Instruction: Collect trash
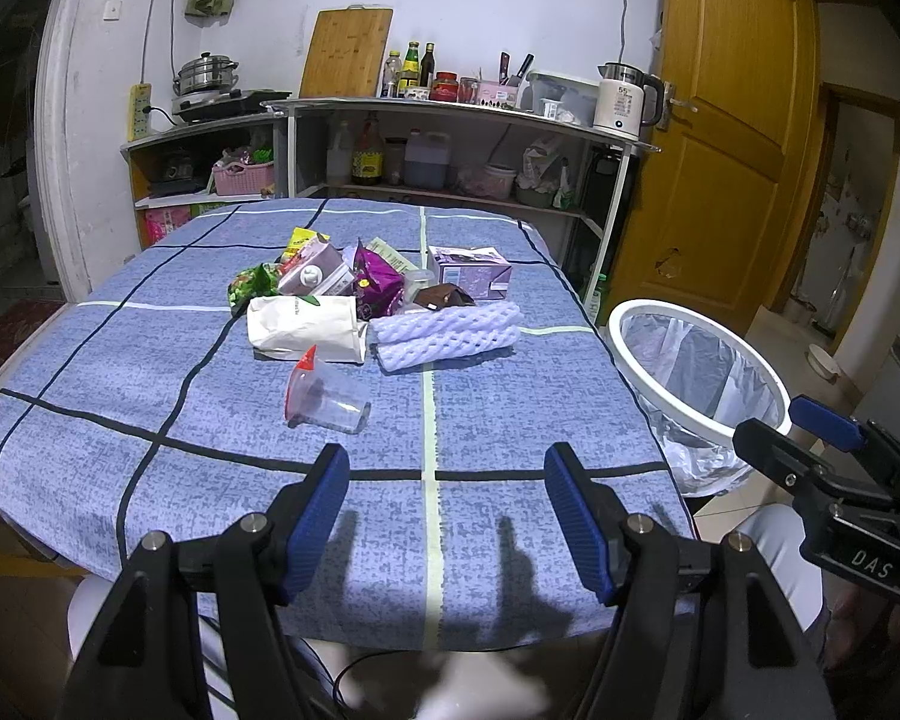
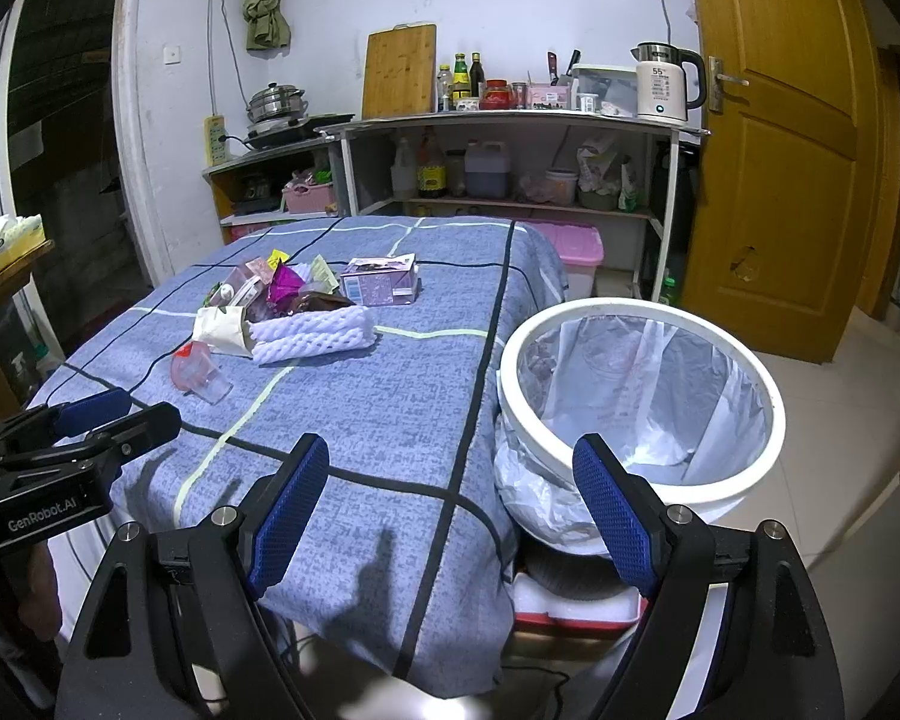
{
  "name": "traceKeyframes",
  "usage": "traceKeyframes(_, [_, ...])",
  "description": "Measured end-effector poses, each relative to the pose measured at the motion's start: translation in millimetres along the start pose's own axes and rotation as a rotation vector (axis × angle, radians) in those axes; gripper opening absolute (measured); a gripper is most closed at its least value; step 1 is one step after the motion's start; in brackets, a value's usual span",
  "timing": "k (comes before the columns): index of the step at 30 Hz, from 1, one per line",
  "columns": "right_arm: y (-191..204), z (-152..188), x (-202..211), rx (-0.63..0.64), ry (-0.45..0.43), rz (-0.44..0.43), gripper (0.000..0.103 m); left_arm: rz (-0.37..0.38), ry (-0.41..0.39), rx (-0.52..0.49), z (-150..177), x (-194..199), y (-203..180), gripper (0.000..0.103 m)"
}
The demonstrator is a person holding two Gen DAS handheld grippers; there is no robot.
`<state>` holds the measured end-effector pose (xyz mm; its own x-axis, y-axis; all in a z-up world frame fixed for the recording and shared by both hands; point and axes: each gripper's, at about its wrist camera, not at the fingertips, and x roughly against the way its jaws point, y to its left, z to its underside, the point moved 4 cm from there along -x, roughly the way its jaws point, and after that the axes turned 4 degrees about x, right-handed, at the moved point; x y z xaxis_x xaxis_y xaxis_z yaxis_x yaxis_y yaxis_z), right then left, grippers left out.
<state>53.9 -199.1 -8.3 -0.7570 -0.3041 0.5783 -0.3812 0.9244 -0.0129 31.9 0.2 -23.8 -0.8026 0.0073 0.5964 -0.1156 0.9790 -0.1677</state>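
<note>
A pile of trash lies mid-table: a clear plastic cup [image 1: 327, 399] with a red lid on its side, a white paper bag [image 1: 306, 327], a lilac foam net [image 1: 447, 333], a purple carton [image 1: 471, 272] and purple and green wrappers [image 1: 378, 282]. The white bin [image 1: 699, 369] with a clear liner stands off the table's right edge. My left gripper [image 1: 447, 516] is open and empty above the table's near edge. My right gripper [image 2: 450, 510] is open and empty, between the table's corner and the bin [image 2: 639, 396]. The cup [image 2: 201, 375] and foam net [image 2: 312, 336] also show in the right wrist view.
The table carries a blue checked cloth [image 1: 150, 396]. Shelves with bottles, a kettle [image 1: 621, 99] and a cutting board stand behind it. A wooden door [image 1: 726, 138] is at the right. A pink box [image 2: 570, 252] sits on the floor past the table.
</note>
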Motion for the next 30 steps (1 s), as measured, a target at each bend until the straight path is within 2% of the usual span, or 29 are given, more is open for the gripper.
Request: traceKeyframes(30, [-1.6, -0.8, 2.9, 0.0, 0.0, 0.002, 0.084, 0.003, 0.0, 0.004, 0.0, 0.0, 0.2, 0.069])
